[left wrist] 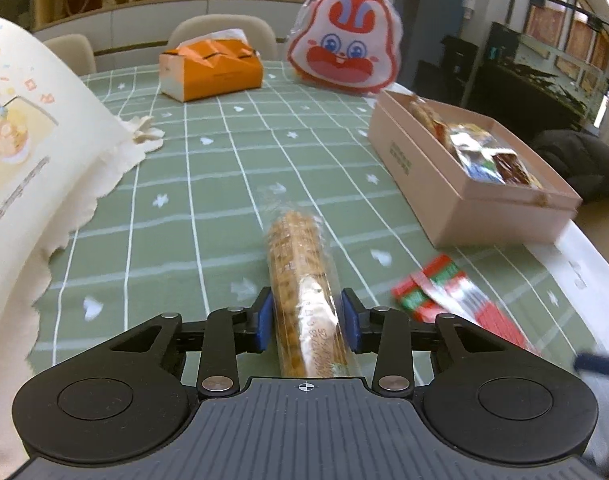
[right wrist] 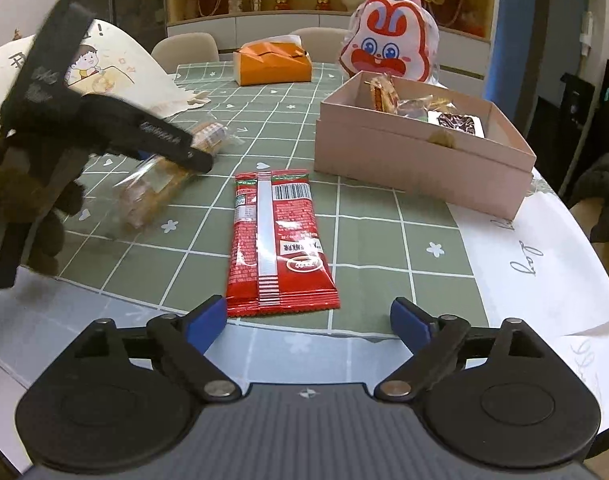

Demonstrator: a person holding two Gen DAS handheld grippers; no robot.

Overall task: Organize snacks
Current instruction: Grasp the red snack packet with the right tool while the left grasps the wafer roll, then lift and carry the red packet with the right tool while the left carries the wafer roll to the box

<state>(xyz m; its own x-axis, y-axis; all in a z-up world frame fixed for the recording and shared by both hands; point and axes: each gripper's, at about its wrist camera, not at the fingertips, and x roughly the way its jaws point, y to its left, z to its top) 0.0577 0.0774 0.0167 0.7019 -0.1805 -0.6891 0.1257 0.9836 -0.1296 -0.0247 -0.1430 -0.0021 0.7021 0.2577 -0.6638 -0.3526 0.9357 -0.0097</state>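
We bring our left tool (left wrist: 306, 322) down around the near end of the long cracker sleeve (left wrist: 300, 280), which lies flat on the green checked table (left wrist: 208, 208). Its blue pads stand on either side of the clear wrapper, and we cannot tell whether they press it or only flank it (the wrapper fills most of the gap). Taking the sleeve across its narrow width makes sense to us: it is a slim, stiff column of stacked biscuits in crinkly film, and a grip near one end lets the rest trail behind on the way to the box.

Our right tool (right wrist: 307, 318) hovers with its jaws wide apart and empty, just short of the red snack packet (right wrist: 278, 240). That packet is flat, glossy foil with a crimped seam and a barcode facing up, lying lengthwise toward us, so the wide opening suits its breadth.

The pink cardboard box (right wrist: 404, 160) sits further back on the right, lidless, with several wrapped snacks already inside; we judge it the place both items are meant to go. Behind it stands a rabbit-faced bag (right wrist: 388, 48), and an orange tissue pack (right wrist: 274, 64) lies mid-table, neither in our way.
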